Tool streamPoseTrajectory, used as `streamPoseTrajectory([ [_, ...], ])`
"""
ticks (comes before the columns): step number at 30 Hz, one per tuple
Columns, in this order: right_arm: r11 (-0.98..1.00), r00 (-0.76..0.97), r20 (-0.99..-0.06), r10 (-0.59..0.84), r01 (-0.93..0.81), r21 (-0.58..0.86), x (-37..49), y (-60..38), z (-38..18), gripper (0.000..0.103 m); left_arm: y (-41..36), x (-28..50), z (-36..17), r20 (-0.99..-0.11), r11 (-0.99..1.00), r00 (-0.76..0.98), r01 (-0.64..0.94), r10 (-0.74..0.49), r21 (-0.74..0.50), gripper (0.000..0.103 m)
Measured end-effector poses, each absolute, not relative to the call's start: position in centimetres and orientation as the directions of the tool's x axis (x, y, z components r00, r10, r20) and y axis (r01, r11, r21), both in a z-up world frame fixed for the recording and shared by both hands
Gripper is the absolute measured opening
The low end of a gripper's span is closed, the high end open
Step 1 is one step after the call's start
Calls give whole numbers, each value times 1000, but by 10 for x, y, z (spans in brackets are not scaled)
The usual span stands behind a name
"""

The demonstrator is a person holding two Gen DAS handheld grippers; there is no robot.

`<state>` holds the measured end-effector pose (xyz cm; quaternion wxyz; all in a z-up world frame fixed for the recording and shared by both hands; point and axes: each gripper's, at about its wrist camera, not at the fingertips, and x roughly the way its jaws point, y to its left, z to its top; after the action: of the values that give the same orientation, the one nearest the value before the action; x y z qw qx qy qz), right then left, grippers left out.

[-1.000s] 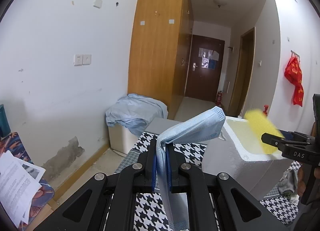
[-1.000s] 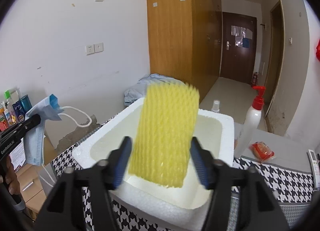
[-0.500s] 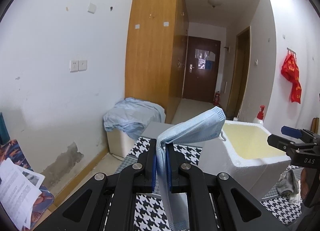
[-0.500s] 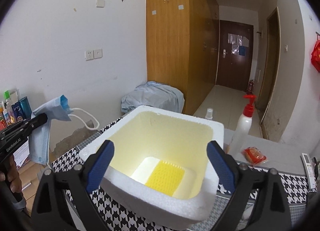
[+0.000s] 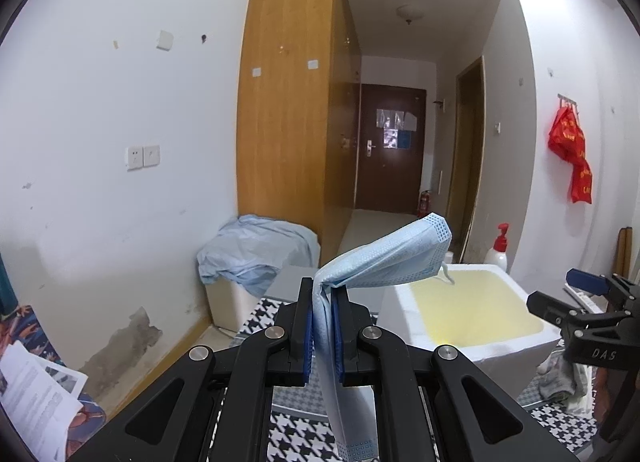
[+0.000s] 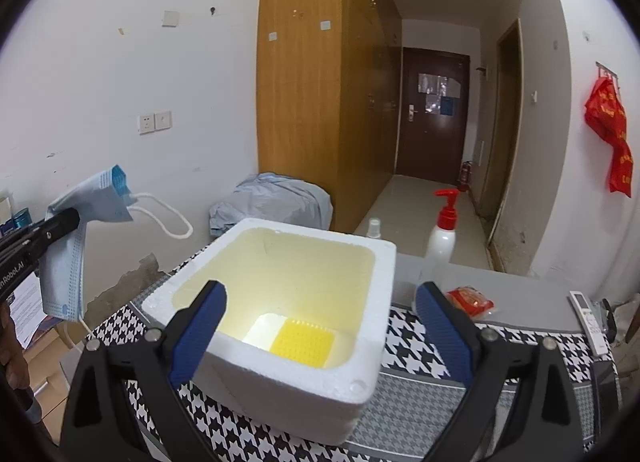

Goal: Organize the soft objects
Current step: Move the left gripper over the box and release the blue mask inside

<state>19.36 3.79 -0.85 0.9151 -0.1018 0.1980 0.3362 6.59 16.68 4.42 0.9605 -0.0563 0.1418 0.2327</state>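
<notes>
A light-blue face mask (image 5: 384,258) is pinched between the blue pads of my left gripper (image 5: 323,290), which is shut on it; its upper half folds over to the right and its ear loop hangs free. From the right wrist view, the mask (image 6: 84,198) hangs left of the white foam box (image 6: 312,230). My right gripper (image 6: 320,288) stands open wide above the box's near rim with nothing between its fingers. A yellow foam net (image 6: 304,342) lies flat on the box floor. The right gripper (image 5: 568,294) also shows at the right edge of the left wrist view.
The box sits on a houndstooth cloth (image 6: 420,346). Behind it stand a white pump bottle (image 6: 442,234) with a red top and a small clear bottle (image 6: 374,227). A red snack packet (image 6: 470,300) and a remote (image 6: 588,316) lie to the right. Papers (image 5: 36,390) lie at the far left.
The right gripper's jaws spread wide and the yellow net dropped from them to the box floor. The left gripper, still holding the mask, rose slightly.
</notes>
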Motion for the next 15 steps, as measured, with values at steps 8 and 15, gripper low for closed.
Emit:
streamPoseTrajectory([
  [8, 769, 712, -413, 569, -638, -41, 190, 25, -6, 98, 155, 72, 54, -281, 898, 866, -439, 414, -33, 9],
  [15, 776, 719, -416, 557, -629, -45, 189, 11, -10, 98, 144, 88, 60, -285, 916, 881, -400, 379, -19, 9],
])
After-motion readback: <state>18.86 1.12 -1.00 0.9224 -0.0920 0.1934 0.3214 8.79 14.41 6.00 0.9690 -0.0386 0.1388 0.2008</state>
